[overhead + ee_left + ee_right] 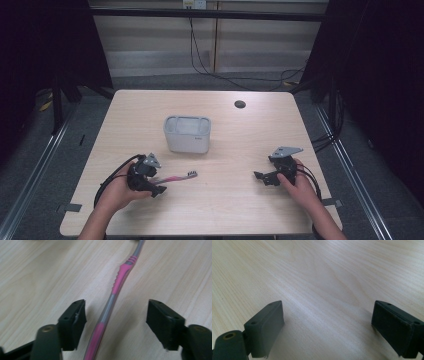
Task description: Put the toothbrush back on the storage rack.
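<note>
Left tongs straddle the toothbrush

Here we are at the table (240, 145), and the action is on the left. The left tongs (159, 184) sit low over the toothbrush (176, 176), which lies flat on the wood, near the front left, head pointing right toward the middle. From the left gripper view, the pink and grey toothbrush (110, 307) runs straight up between the two black jaws of the left tongs (116, 322), closer to the jaw at the left of that view. There is wood showing on both sides of the handle, so the pads are not pressing on it: the jaws stand apart with the handle between them, nothing pinched.

Over on the right, the right tongs (260, 176) rest near the front right edge, well apart from the toothbrush, pointing left across the table. The right gripper view has the right tongs (328, 327) spread wide, bare wood between the pads.

Behind the toothbrush, toward the middle of the table, stands a grey box (187, 134), upright, apart from both hands. A small dark hole (240, 104) sits in the tabletop toward the far right
</note>
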`<state>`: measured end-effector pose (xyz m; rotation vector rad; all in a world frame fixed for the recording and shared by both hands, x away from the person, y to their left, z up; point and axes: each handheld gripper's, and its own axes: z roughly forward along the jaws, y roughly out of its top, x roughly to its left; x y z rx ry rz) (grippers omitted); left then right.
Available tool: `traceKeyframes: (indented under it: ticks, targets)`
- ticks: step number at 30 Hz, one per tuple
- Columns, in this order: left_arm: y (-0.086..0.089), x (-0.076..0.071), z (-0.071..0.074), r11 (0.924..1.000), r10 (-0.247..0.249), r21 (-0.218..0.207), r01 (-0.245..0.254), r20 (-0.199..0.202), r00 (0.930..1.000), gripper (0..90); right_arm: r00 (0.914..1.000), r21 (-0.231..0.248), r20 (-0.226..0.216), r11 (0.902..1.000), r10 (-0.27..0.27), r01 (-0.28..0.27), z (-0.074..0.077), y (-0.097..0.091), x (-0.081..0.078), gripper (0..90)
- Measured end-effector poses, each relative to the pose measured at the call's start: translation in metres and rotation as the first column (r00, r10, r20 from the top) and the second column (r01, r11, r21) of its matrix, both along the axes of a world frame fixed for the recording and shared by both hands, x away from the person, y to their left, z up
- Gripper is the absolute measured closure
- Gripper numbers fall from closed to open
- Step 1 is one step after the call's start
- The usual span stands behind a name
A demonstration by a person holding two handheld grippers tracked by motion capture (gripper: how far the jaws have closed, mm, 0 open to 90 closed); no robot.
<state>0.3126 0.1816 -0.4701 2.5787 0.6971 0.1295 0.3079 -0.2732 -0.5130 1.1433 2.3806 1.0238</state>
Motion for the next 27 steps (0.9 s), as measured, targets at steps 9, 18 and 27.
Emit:
traceKeyframes:
  ticks: [9, 18, 27]
  targets:
    - [-0.024, 0.005, 0.002, 0.9927, -0.089, 0.080, 0.089, -0.003, 0.9960, 46.8, 1.0000, 0.000, 0.001, 1.0000, 0.001, -0.001, 0.000, 0.000, 0.000, 10.1]
    - [-0.036, 0.009, 0.001, 0.9852, -0.131, 0.108, 0.133, -0.019, 0.9912, 53.1, 1.0000, 0.000, 0.000, 1.0000, 0.001, -0.001, 0.000, 0.000, 0.000, 10.1]
    - [-0.047, 0.013, 0.002, 0.9746, -0.170, 0.140, 0.174, -0.042, 0.9845, 63.4, 1.0000, 0.000, 0.001, 1.0000, 0.001, -0.001, 0.000, 0.000, 0.000, 10.1]
